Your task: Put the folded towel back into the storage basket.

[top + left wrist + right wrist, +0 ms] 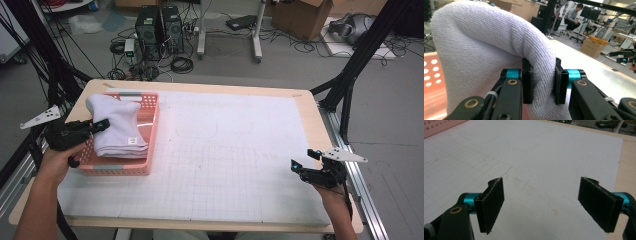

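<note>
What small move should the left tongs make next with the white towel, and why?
Probably lift it: the left tongs already pinch a fold of the white towel, which lies in the pink basket, and the right tongs wait open.

Grey floor (pixel 300 70), tangled cables (pixel 181 64), boxes (pixel 302 17)

Basket (pixel 150 131) at mat's (pixel 240 165) left edge; folded towel (pixel 117 127) inside it; left gripper (pixel 102 125) on towel; right gripper (pixel 302 162) far right of basket.
</note>
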{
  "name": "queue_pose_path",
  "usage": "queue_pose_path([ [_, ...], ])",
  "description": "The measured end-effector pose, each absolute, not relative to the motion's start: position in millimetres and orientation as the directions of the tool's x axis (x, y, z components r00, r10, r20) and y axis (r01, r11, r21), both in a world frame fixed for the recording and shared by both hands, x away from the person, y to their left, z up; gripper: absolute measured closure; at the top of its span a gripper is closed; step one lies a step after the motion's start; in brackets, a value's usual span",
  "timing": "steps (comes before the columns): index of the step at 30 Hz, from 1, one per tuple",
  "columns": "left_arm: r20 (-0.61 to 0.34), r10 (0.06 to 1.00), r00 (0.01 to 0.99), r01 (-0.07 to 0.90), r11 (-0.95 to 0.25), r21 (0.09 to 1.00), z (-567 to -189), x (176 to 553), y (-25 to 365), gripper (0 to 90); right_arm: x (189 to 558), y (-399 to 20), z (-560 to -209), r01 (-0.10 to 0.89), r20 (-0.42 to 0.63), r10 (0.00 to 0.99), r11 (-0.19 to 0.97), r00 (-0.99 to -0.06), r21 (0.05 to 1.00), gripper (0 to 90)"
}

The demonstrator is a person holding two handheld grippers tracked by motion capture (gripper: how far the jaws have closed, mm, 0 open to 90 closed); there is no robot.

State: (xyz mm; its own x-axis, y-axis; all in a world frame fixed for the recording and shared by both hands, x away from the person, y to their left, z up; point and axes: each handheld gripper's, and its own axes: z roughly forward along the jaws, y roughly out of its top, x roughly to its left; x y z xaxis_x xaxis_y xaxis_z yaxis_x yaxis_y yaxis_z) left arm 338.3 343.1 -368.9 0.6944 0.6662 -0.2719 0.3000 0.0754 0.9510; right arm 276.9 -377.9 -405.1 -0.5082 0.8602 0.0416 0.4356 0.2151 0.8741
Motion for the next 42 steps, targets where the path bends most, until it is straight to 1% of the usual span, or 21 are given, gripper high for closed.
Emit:
queue_pose_path([
  [7,-0.297,0.705,0.644,0.381,0.041,0.924,-367.3,339.6,345.9,68.6,277.5,-376.5,-404.9,0.432,0.039,0.857,0.219,-0.514,0.875,20.2],
  [12,-0.275,0.757,0.593,0.467,-0.045,0.883,-366.5,341.1,345.7,64.5,276.8,-376.4,-404.3,0.435,0.043,0.858,0.216,-0.512,0.874,20.2],
  [13,-0.275,0.757,0.593,0.467,-0.045,0.883,-366.5,341.1,345.7,64.6,276.8,-376.4,-404.3,0.435,0.043,0.858,0.216,-0.512,0.874,20.2],
  [14,-0.266,0.773,0.576,0.496,-0.072,0.865,-366.8,341.8,344.6,64.6,276.8,-376.5,-404.2,0.434,0.044,0.858,0.214,-0.512,0.875,20.1],
  [18,-0.259,0.790,0.555,0.532,-0.098,0.841,-368.0,344.0,342.0,66.1,276.8,-376.2,-403.9,0.434,0.042,0.858,0.216,-0.513,0.875,20.1],
  [21,-0.282,0.771,0.571,0.550,-0.105,0.829,-368.9,345.8,338.1,69.2,276.7,-376.2,-403.5,0.433,0.043,0.858,0.215,-0.512,0.876,20.2],
  [23,-0.274,0.767,0.581,0.547,-0.118,0.829,-368.2,347.0,334.1,69.9,276.6,-376.5,-403.4,0.433,0.043,0.858,0.214,-0.512,0.876,20.2],
  [29,-0.279,0.742,0.610,0.511,-0.099,0.854,-366.2,351.3,326.5,70.6,277.1,-376.3,-403.5,0.429,0.040,0.856,0.217,-0.515,0.877,20.2],
  [31,-0.262,0.769,0.584,0.528,-0.115,0.841,-366.6,352.5,327.0,70.2,276.7,-376.5,-403.3,0.434,0.046,0.858,0.212,-0.511,0.876,20.2],
  [32,-0.248,0.795,0.554,0.549,-0.124,0.827,-366.7,353.1,327.8,68.2,276.7,-376.9,-403.4,0.431,0.044,0.858,0.212,-0.512,0.877,20.1],
  [33,-0.241,0.820,0.519,0.574,-0.126,0.809,-366.7,354.0,328.9,63.4,276.5,-377.0,-403.4,0.432,0.047,0.858,0.210,-0.511,0.877,20.1],
  [35,-0.248,0.847,0.471,0.610,-0.109,0.785,-366.2,354.4,331.5,50.3,276.5,-377.9,-403.3,0.429,0.041,0.858,0.215,-0.513,0.878,20.2],
  [38,-0.257,0.856,0.449,0.616,-0.088,0.783,-364.6,353.5,335.1,39.1,276.6,-377.5,-403.4,0.433,0.045,0.858,0.212,-0.512,0.876,20.1],
  [40,-0.252,0.881,0.400,0.598,-0.042,0.800,-358.0,350.9,340.8,35.8,276.5,-376.5,-403.3,0.433,0.047,0.857,0.212,-0.514,0.876,20.2],
  [42,-0.235,0.904,0.358,0.571,-0.013,0.821,-351.4,348.1,345.2,35.0,276.9,-376.1,-403.2,0.428,0.044,0.856,0.212,-0.516,0.879,20.1],
])
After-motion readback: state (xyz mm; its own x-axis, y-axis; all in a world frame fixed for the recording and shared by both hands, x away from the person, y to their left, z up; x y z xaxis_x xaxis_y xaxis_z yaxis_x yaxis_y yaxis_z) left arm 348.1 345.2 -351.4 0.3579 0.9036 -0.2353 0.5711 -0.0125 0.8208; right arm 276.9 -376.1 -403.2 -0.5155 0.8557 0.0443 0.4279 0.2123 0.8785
